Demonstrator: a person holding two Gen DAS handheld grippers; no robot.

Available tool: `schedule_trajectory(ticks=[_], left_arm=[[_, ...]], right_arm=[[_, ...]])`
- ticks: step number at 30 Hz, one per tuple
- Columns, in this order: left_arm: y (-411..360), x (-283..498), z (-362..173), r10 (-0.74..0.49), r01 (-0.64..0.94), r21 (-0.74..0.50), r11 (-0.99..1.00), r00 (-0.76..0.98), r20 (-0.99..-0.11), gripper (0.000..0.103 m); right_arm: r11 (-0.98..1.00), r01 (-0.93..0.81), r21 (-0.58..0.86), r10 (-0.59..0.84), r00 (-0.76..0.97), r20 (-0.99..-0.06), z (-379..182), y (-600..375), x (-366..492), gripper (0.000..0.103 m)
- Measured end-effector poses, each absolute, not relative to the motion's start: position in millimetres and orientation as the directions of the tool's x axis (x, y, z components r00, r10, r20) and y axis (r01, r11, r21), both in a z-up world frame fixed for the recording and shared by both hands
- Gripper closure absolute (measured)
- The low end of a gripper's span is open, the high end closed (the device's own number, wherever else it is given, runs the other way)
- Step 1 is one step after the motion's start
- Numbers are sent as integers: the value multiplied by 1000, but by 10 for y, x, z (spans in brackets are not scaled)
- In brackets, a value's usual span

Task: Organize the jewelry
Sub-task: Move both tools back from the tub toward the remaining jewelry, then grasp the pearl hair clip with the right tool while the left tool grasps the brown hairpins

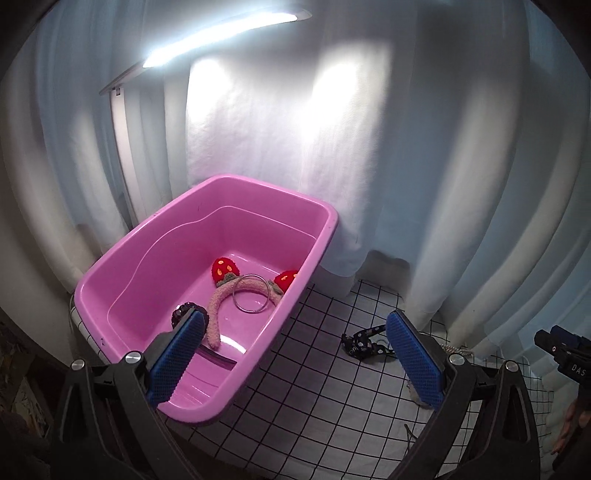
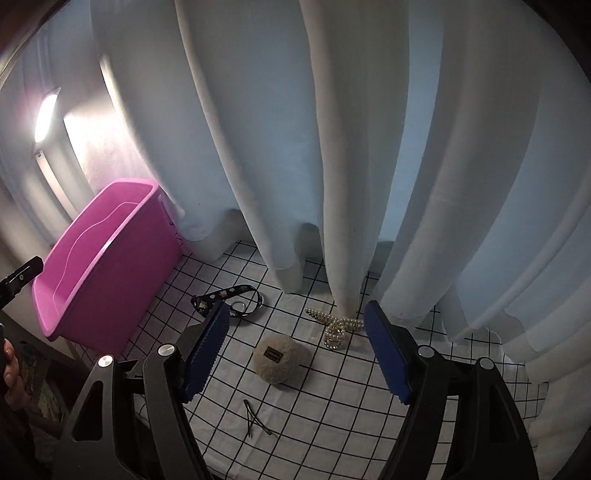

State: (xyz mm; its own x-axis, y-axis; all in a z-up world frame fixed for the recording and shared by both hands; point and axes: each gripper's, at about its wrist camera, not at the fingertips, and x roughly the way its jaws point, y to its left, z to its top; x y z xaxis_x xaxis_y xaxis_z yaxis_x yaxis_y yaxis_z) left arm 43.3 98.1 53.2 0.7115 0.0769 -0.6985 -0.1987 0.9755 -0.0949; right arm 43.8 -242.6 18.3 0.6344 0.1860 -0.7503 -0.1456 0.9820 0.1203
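A pink tub (image 1: 325,218) stands at the left of the checked cloth. In it lie a fuzzy pink headband with red strawberries (image 1: 221,295), a metal ring (image 1: 252,294) and a dark beaded piece (image 1: 183,309). My left gripper (image 1: 295,325) hangs open over the tub's near right wall, nothing between its blue pads. On the cloth lie a black dotted strap (image 2: 236,295), a pearl claw clip (image 2: 334,325), a beige fuzzy clip (image 2: 280,358) and two hairpins (image 2: 255,421). My right gripper (image 2: 295,328) is open above the fuzzy clip, holding nothing.
White curtains (image 2: 332,147) hang close behind the table and touch the cloth. A bright lamp bar (image 1: 221,33) glows above the tub (image 2: 110,258). The right gripper's body (image 1: 565,354) shows at the right edge of the left wrist view, and a hand (image 2: 11,365) at the left edge of the right.
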Motion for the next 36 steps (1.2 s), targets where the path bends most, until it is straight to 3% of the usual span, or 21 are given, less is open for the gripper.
schedule_trajectory(ticks=[9, 19, 36], left_arm=[[0, -8, 83, 152, -342, -86, 936, 610, -778, 6], [-468, -449, -696, 236, -491, -26, 871, 464, -854, 6], [-901, -174, -1663, 198, -559, -66, 826, 399, -895, 6]], right_arm=[[932, -340, 126, 303, 539, -786, -328, -3000, 548, 31], [837, -530, 134, 400, 428, -810, -905, -3094, 772, 31], [702, -709, 65, 466, 389, -795, -1397, -2743, 1378, 31]])
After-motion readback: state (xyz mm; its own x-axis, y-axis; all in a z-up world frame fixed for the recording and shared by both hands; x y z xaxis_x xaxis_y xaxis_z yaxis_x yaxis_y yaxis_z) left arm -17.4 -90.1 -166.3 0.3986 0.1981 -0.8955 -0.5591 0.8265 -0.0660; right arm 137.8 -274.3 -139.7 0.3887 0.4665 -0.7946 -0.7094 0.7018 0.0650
